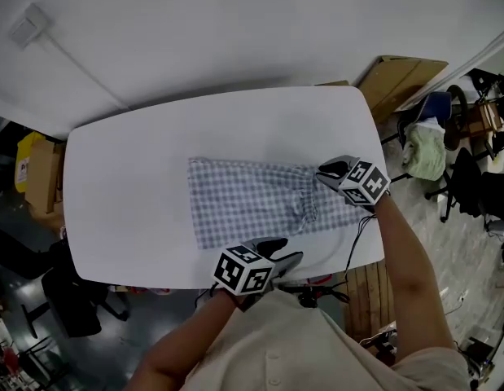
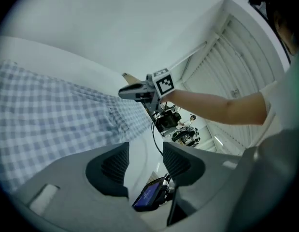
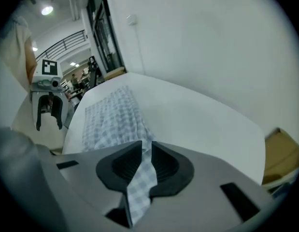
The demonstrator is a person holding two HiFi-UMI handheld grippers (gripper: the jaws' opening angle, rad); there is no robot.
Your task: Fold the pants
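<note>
Plainly, the head view shows one pair of pants [image 1: 252, 198], pale blue-and-white check, lying flat on a white worktop [image 1: 138, 186]. The right gripper [image 1: 329, 172] sits on the rumpled end nearest it. The left gripper [image 1: 284, 252] is just off the cloth's near edge. Beyond the right gripper stands one cardboard box [image 1: 398, 76], against a white wall [image 1: 235, 23].

From the left gripper view, its jaws stand apart with nothing between them. The pants spread ahead and to its left, and the right gripper is ahead at their far end.

From the right gripper view, its jaws are clamped on a fold of the check cloth, which runs through them. The rest of the pants stretch ahead over the worktop, with the left gripper beyond to the left.
</note>
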